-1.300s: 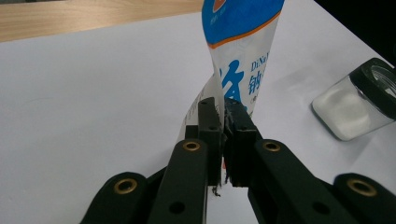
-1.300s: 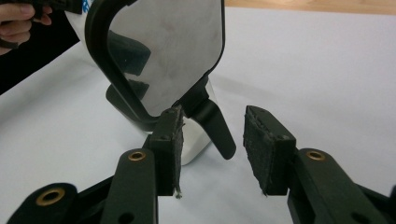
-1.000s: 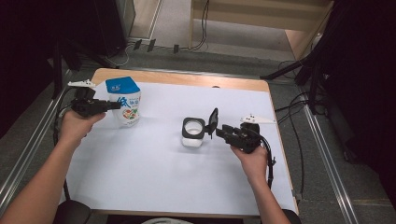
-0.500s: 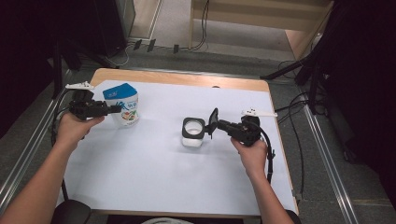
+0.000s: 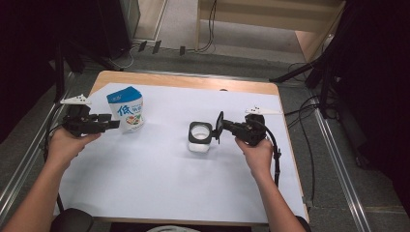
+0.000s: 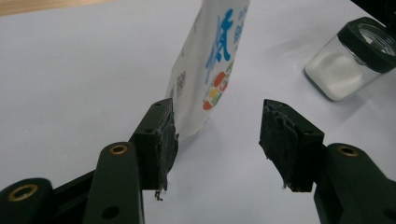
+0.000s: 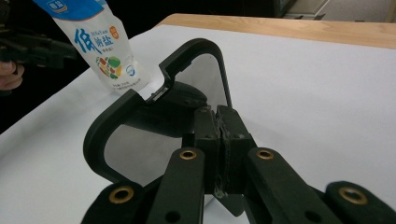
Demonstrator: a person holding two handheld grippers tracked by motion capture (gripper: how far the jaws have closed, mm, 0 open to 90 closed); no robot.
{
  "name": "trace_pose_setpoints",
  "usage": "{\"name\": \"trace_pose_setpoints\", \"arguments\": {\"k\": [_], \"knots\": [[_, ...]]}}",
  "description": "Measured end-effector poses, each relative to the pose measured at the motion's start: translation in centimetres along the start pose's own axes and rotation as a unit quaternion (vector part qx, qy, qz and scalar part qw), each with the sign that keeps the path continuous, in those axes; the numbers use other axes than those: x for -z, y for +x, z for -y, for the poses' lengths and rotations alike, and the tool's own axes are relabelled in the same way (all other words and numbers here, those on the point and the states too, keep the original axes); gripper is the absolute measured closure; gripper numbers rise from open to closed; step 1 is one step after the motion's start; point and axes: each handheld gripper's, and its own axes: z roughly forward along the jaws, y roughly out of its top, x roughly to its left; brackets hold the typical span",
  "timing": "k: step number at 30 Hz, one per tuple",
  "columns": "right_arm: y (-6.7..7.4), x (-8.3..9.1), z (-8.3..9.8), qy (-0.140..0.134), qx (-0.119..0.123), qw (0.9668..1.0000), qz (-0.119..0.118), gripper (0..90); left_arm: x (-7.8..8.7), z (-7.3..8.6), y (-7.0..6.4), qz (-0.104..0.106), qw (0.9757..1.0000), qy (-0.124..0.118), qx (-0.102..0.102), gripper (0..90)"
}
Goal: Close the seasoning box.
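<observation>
The salt bag [image 5: 126, 107] stands upright near the table's [image 5: 183, 82] far left corner, white with a blue top and blue print. The left gripper [image 5: 112, 123] sits just beside it, and its jaws, which have just been opening, are spread with nothing pinched; one pad [image 6: 164, 140] is close enough to tip the soft bag over. The glass jar [image 5: 199, 137] of white powder sits mid-table. The right gripper [image 5: 220, 129] pinches its black flip lid [image 7: 154, 126]; a tug could drag or spill the jar.

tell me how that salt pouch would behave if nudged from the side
The salt pouch looks soft-walled and stands tall on a narrow base, so it would probably tip rather than slide. Its sides would likely dent. It leans slightly in the left gripper view, hinting at poor stability.
</observation>
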Motion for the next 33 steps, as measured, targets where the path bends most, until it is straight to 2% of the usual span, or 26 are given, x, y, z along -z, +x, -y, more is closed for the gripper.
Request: {"name": "trace_pose_setpoints", "arguments": {"k": [6, 8, 13, 18, 21, 23, 33], "knots": [[0.1, -0.4, -0.3, 0.002, 0.003, 1.0000, -0.005, 88.8, 0.8, 1.0, -1.2, 0.019, 0.9998, -0.001, 0.001, 45.0], [0.2, -0.6, -0.4, 0.003, 0.006, 1.0000, -0.007, 88.6, 0.9, 1.1, -1.7, 0.022, 0.9997, 0.004, -0.004, 44.5], [0.2, -1.0, -0.5, 0.004, 0.005, 0.9999, -0.009, 88.7, 0.8, 1.2, -2.8, 0.039, 0.9992, -0.001, -0.012, 43.7], [0.2, -1.5, -0.5, 0.007, 0.006, 0.9999, -0.013, 88.7, 0.4, 1.1, -3.9, 0.055, 0.9980, 0.003, -0.031, 42.5], [0.3, -1.7, -0.6, 0.010, 0.007, 0.9998, -0.013, 88.7, 0.0, 1.1, -4.5, 0.057, 0.9973, 0.005, -0.045, 41.2], [0.3, -1.9, -0.6, 0.012, 0.006, 0.9998, -0.015, 88.7, -0.2, 1.1, -4.7, 0.065, 0.9965, 0.008, -0.052, 40.9], [1.2, -4.2, -0.2, 0.037, 0.022, 0.9987, -0.027, 88.7, -0.8, 1.5, -5.4, 0.076, 0.9956, 0.008, -0.053, 40.3]]}}
